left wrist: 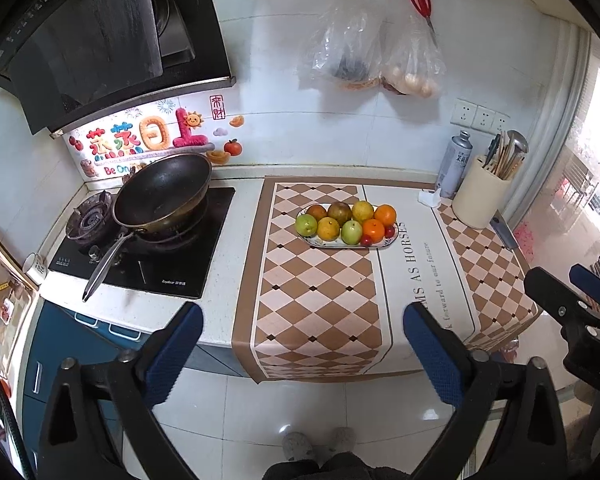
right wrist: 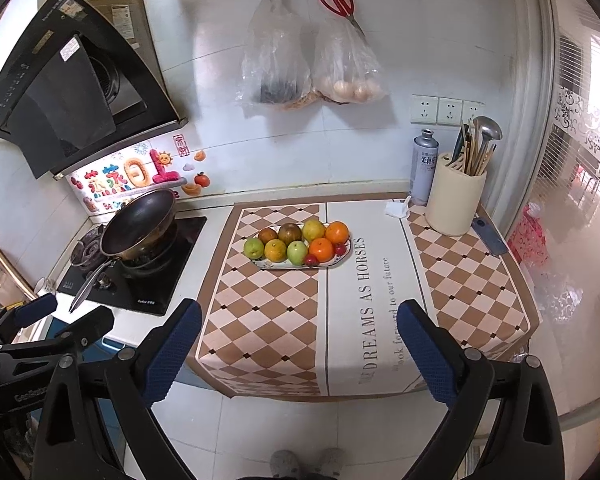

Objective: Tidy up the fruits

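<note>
A white oval plate [left wrist: 382,243] [right wrist: 342,260] sits mid-counter on the checkered mat. It holds several fruits: oranges [left wrist: 373,229] [right wrist: 321,250], green apples [left wrist: 307,225] [right wrist: 253,247], brownish and yellow fruits, and small red ones [left wrist: 366,240] [right wrist: 311,259]. My left gripper [left wrist: 303,320] is open and empty, held back over the counter's front edge, well short of the plate. My right gripper [right wrist: 300,320] is open and empty, also in front of the counter. Each gripper shows at the edge of the other's view, the right in the left wrist view [left wrist: 572,292] and the left in the right wrist view [right wrist: 60,316].
A black wok [left wrist: 162,192] [right wrist: 140,222] sits on the gas stove at left, handle pointing to the front. A cream utensil holder [left wrist: 482,194] [right wrist: 454,204], a spray can [left wrist: 454,164] [right wrist: 423,168] and a cleaver [left wrist: 505,233] stand at right. Bags and red scissors [right wrist: 337,0] hang on the wall.
</note>
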`<state>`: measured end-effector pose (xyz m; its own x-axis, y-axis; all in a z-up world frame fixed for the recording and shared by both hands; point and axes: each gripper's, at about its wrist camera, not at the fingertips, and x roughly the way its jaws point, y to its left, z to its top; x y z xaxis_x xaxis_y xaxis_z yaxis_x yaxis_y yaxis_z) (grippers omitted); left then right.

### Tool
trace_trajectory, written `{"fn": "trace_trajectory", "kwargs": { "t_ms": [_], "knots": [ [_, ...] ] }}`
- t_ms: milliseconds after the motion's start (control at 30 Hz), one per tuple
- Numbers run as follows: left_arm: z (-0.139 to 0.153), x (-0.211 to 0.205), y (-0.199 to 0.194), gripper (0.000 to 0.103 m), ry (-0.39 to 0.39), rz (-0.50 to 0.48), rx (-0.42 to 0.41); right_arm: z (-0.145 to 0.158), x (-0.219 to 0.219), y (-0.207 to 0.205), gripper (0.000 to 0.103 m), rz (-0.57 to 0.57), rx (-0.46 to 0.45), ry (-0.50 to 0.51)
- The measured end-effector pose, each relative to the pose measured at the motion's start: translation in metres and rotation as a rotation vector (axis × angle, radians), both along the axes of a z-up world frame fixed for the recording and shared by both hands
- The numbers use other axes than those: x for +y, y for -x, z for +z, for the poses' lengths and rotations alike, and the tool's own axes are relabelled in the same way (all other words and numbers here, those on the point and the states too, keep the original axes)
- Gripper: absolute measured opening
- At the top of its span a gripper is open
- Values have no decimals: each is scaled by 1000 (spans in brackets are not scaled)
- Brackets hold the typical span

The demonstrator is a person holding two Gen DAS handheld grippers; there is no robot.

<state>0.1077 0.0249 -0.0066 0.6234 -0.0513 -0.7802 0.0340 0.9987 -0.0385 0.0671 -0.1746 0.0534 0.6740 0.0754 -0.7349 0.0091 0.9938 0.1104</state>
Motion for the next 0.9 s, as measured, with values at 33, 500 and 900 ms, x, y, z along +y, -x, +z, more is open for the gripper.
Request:
{"fn": "trace_trajectory", "kwargs": {
  "t_ms": [33, 500, 900],
  "knots": [
    [-1, 1, -5, 103, -1, 3, -3, -2, 0, -4, 101, -4, -1, 2],
    [-33, -5, -82, 103, -40, 22, 43, -38, -8, -84, 101, -42, 43, 43],
    [-63, -14, -141, 103, -72, 33, 97, -73, -11, -149, 101, -49, 109, 57]
  ]
}}
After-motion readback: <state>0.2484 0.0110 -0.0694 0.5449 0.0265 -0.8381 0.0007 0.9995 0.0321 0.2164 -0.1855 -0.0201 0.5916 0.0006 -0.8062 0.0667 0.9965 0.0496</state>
